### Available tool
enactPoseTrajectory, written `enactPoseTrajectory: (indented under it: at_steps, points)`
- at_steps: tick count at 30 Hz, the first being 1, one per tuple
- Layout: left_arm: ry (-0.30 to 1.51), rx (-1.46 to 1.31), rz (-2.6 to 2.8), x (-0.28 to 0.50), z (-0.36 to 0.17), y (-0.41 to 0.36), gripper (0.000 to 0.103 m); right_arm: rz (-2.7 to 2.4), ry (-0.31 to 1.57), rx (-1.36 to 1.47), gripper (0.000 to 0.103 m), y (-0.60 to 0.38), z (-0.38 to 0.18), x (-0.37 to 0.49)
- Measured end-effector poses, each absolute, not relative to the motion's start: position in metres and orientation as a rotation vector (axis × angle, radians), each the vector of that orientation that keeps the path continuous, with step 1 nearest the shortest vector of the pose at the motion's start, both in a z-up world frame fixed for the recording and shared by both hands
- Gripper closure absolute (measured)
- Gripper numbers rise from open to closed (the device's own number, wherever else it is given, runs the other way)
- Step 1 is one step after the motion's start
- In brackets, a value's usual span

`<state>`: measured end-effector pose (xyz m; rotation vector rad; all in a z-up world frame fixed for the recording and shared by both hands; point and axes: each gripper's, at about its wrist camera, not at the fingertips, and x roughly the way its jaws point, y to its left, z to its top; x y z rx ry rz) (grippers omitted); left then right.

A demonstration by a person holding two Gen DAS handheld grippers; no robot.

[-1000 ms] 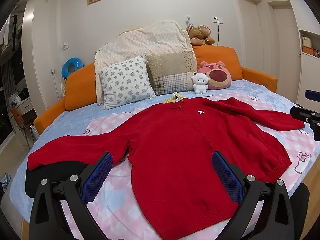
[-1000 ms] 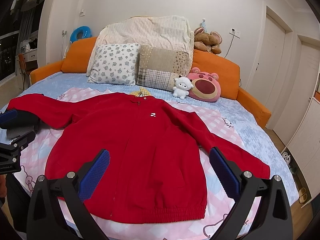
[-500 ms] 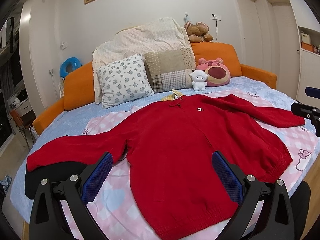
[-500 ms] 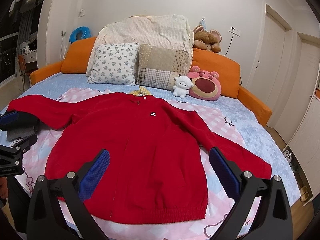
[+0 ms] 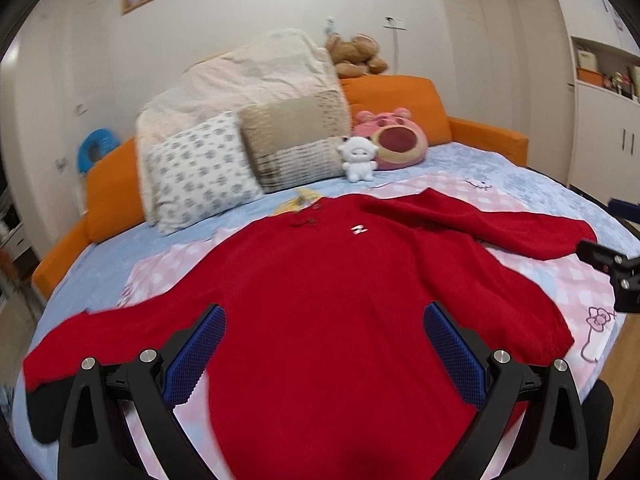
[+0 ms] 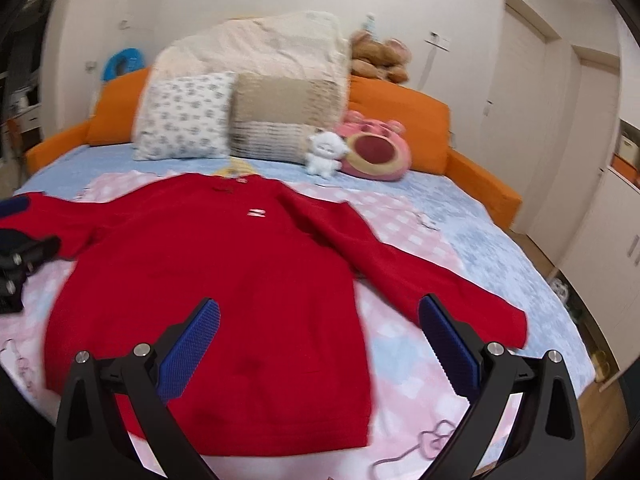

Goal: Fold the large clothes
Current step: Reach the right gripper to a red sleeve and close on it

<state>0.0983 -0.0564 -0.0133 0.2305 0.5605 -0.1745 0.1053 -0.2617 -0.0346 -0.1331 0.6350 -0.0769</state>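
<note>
A red sweater [image 5: 320, 300] is laid flat, front up, on the pink checked blanket [image 6: 404, 216] of the bed, its sleeves spread to either side and its collar turned toward the pillows [image 5: 200, 172]. The left gripper [image 5: 322, 354] is held spread wide above the sweater's hem, nothing pinched. The right gripper [image 6: 318, 350] is likewise spread above the sweater's lower part, beside the sleeve [image 6: 420, 276].

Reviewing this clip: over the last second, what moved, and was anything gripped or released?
Both cameras are motion-blurred now and their views have shifted, so both hands are moving; direction is unclear. The left gripper and right gripper keep their jaws wide open; nothing was gripped or released. The red sweater still lies flat, sleeves spread, on the bed; pillows and plush toys unchanged.
</note>
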Motion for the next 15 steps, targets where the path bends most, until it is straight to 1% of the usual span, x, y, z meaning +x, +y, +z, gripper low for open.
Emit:
enactPoseTrajectory:
  at_steps: [6,9,11,13,15]
  points:
    - [0.665,0.243,-0.277,0.186,-0.037,-0.114,0.003,-0.200,0.687,-0.004,0.005,-0.368,-0.071,0.130]
    - [0.755,0.144,-0.366,0.230,-0.059,-0.139,0.003,-0.284,0.722,0.031,0.005,-0.440,-0.093,0.145]
    - [0.867,0.038,-0.426,0.261,-0.079,-0.152,0.003,-0.348,0.765,0.033,0.005,-0.486,-0.108,0.154]
    - [0.954,-0.018,-0.419,0.286,-0.100,-0.168,0.003,-0.397,0.827,0.074,0.005,-0.535,-0.125,0.164]
    - [0.985,-0.023,-0.406,0.302,-0.114,-0.185,0.003,-0.401,0.905,0.163,0.005,-0.588,-0.146,0.177]
